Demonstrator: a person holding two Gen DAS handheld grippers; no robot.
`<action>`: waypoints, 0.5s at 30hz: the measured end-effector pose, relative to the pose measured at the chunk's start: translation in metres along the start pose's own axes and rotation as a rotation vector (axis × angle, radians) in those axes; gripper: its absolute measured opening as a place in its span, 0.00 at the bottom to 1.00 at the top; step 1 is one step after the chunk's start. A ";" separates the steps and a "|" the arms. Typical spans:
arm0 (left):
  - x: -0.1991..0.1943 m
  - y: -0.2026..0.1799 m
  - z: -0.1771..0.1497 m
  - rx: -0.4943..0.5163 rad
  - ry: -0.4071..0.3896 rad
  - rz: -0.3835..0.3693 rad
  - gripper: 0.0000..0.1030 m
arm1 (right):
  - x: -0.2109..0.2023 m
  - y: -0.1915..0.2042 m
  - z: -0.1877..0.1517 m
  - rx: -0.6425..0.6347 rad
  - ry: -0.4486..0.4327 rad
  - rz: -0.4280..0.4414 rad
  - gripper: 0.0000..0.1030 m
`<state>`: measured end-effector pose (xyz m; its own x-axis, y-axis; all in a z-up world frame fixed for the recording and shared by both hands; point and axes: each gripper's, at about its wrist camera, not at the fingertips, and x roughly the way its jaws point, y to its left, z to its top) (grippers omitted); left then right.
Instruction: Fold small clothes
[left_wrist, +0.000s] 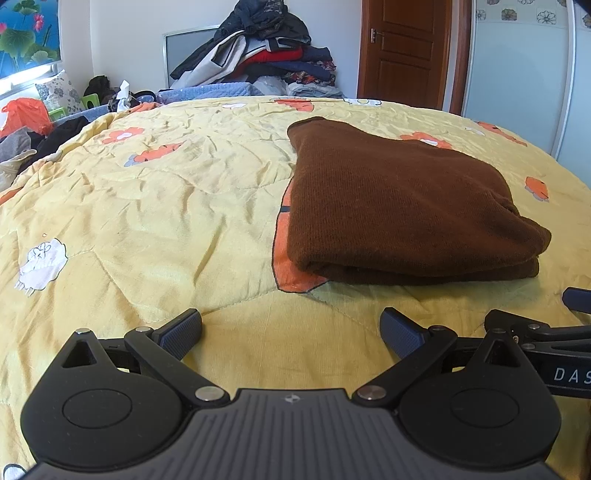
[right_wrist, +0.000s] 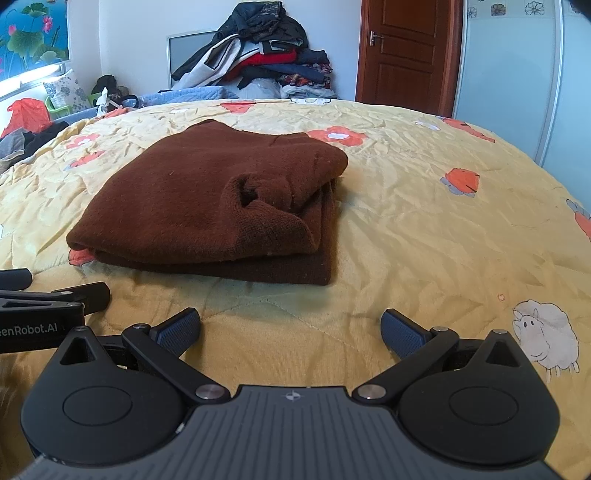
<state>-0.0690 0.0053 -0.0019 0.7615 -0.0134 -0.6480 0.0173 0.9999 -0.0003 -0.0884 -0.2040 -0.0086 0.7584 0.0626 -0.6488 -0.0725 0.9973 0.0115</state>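
Observation:
A brown knit garment (left_wrist: 399, 199) lies folded in a neat stack on the yellow quilt (left_wrist: 155, 206). In the right wrist view the garment (right_wrist: 207, 206) shows a ribbed cuff or collar end lying on top. My left gripper (left_wrist: 291, 332) is open and empty, a short way in front of the garment's near edge. My right gripper (right_wrist: 291, 330) is open and empty, also just in front of the garment. Each gripper shows at the edge of the other's view: the right one in the left wrist view (left_wrist: 546, 332), the left one in the right wrist view (right_wrist: 48, 299).
The yellow quilt (right_wrist: 424, 221) with orange flowers and sheep covers the bed. A tall heap of clothes (left_wrist: 266, 51) stands at the far side. Dark clothes and an orange bag (left_wrist: 26, 114) lie at the far left. A wooden door (left_wrist: 402, 51) is behind.

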 end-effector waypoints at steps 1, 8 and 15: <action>0.000 0.000 0.000 0.000 0.001 -0.001 1.00 | 0.000 0.000 0.000 0.000 0.001 0.000 1.00; 0.000 0.001 0.000 -0.001 0.003 -0.008 1.00 | 0.000 0.000 0.000 0.000 0.001 0.000 1.00; -0.001 0.004 0.006 -0.006 0.037 -0.017 1.00 | 0.000 0.000 0.001 0.000 0.007 -0.001 1.00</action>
<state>-0.0653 0.0093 0.0035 0.7364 -0.0304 -0.6759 0.0261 0.9995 -0.0166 -0.0879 -0.2036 -0.0080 0.7540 0.0614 -0.6540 -0.0718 0.9974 0.0109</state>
